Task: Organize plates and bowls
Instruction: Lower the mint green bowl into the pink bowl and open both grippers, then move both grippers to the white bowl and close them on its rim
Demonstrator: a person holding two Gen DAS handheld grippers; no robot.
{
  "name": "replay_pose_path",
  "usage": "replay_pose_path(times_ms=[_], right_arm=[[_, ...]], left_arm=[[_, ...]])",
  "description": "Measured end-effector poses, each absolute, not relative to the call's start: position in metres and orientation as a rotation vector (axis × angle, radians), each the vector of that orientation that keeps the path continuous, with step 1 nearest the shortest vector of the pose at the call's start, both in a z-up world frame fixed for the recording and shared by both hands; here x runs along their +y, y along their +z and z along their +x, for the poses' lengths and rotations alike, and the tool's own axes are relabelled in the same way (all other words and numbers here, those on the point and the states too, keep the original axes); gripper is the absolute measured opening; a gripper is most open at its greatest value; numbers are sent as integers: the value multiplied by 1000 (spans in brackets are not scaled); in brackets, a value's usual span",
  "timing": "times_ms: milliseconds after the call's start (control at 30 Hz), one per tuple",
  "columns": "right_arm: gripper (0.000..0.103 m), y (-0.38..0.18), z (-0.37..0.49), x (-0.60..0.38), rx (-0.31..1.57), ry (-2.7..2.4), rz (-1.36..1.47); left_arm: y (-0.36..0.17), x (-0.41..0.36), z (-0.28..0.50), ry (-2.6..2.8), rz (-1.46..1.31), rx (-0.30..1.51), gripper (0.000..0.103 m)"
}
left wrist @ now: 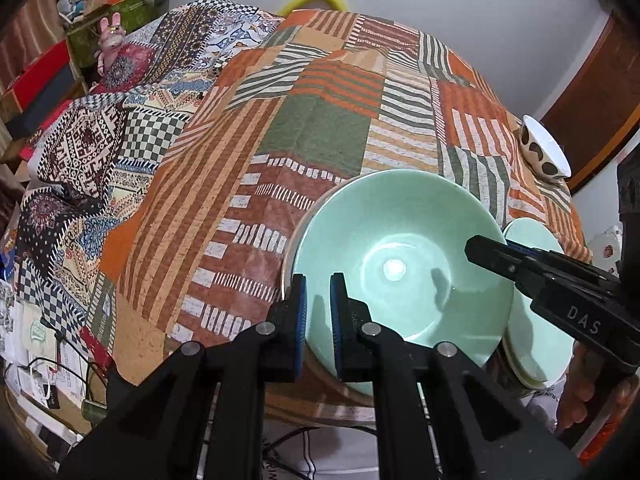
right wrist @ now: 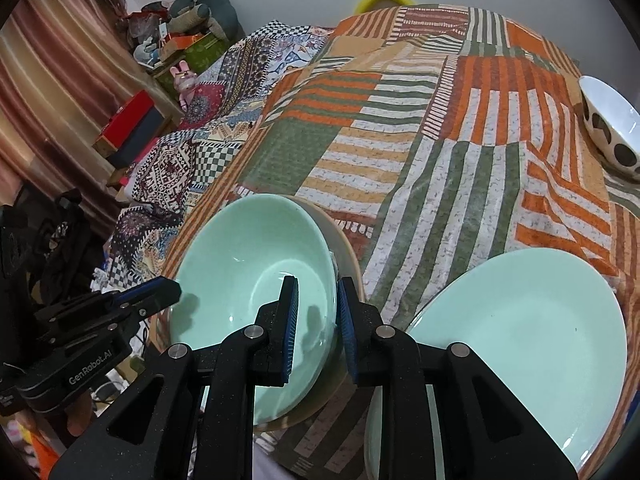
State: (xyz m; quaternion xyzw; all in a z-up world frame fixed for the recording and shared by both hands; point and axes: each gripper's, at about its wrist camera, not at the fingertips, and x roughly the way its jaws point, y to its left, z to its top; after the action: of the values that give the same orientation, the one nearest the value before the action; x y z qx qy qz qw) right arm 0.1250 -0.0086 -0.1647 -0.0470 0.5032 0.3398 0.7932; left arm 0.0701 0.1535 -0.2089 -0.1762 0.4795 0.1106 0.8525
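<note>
Green bowl (left wrist: 400, 268) sits nested in a beige bowl (right wrist: 346, 248) at the near edge of the tabletop (left wrist: 328, 128) (patchwork striped cloth over it), toward the left side of that edge. Left gripper (left wrist: 319, 312) straddles the green bowl's left rim: one blue-padded finger outside, one inside, narrow gap, pads at the wall but firm clamp not clear. Right gripper (right wrist: 318, 316) does the same on the bowl's right rim, one finger inside the bowl, the other outside between the bowls' wall and the plates; gap narrow, contact hard to confirm. Stack of green plates (right wrist: 528, 340) lies just beside the bowls, at the near right corner, partly overhanging the edge. White bowl with brown spots (right wrist: 612, 128) stands at the right edge, well apart from the rest. Far left of the tabletop: second patterned cloth (left wrist: 132, 128), bunched.
</note>
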Motion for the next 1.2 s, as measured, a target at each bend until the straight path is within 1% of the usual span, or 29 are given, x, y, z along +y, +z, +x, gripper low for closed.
replay_pose_path(times_ms=[267, 300, 333, 367, 400, 433, 567, 633, 733, 767, 833, 867, 933, 1033, 1200], right_arm=[[20, -159, 122, -8, 1030, 712, -157], [23, -155, 122, -9, 1009, 707, -164], [30, -152, 122, -10, 995, 701, -167], [34, -146, 121, -12, 968, 690, -174], [42, -142, 121, -13, 950, 684, -178], [46, -138, 121, -15, 929, 678, -181], [47, -127, 122, -25, 897, 668, -183], [47, -121, 126, -34, 887, 661, -164], [47, -109, 131, -52, 867, 647, -134], [47, -103, 134, -61, 853, 637, -120], [49, -94, 138, -77, 831, 617, -92], [50, -90, 138, -82, 823, 609, -81], [58, -81, 143, -101, 795, 576, -50], [65, -68, 151, -130, 752, 518, -12], [65, -56, 174, -181, 714, 406, 50]], left_arm=[[-200, 152, 71, 246, -361, 994, 10], [-199, 152, 71, 248, -359, 991, 10], [-196, 152, 70, 247, -356, 989, 10], [-193, 151, 70, 244, -352, 984, 10], [-189, 150, 70, 243, -348, 979, 10], [-186, 148, 70, 242, -342, 972, 10], [-164, 139, 72, 241, -309, 925, 11], [-153, 134, 74, 236, -302, 899, 13], [-135, 125, 78, 222, -295, 851, 27], [-127, 120, 80, 218, -288, 827, 34], [-115, 113, 83, 216, -272, 791, 42], [-109, 109, 85, 215, -261, 773, 44], [-96, 101, 90, 209, -243, 744, 46], [-79, 89, 101, 185, -237, 703, 55], [-62, 73, 123, 139, -249, 660, 75]])
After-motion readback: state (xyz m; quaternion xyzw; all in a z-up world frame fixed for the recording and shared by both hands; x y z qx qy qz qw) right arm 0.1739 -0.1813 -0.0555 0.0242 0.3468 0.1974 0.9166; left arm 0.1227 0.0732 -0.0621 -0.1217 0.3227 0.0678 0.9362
